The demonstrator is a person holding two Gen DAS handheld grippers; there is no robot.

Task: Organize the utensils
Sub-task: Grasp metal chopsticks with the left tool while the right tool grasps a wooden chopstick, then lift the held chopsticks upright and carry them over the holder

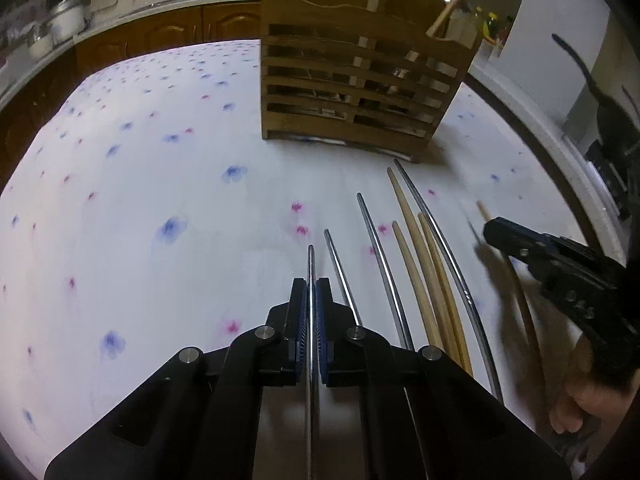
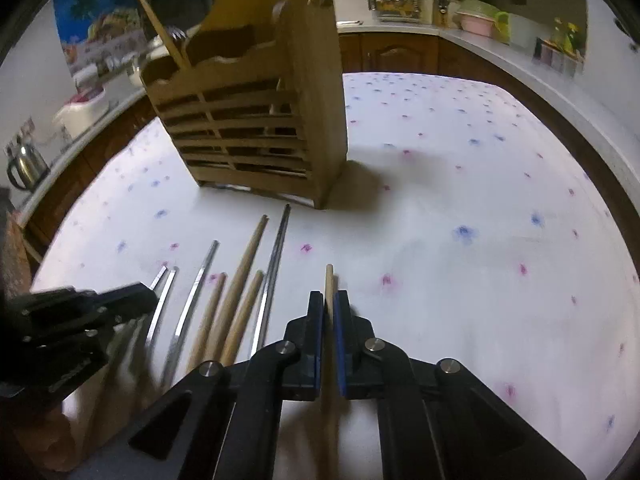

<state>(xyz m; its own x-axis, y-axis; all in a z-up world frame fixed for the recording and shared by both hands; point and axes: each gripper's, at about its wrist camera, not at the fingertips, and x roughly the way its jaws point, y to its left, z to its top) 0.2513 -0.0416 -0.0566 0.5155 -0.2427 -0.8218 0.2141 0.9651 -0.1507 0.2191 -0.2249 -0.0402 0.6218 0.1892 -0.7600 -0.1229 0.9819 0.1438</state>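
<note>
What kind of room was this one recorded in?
Most likely a home kitchen: wooden cabinets under a counter, a kettle, and chopsticks laid on a flowered tablecloth.

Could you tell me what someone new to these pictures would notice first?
Probably the slatted wooden utensil holder standing at the far side of the flowered tablecloth, already holding a few sticks. In front of it lies a row of metal and wooden chopsticks. At either end of the row a gripper has one pinched: the left gripper is shut on a metal chopstick, the right gripper on a wooden chopstick.
</note>
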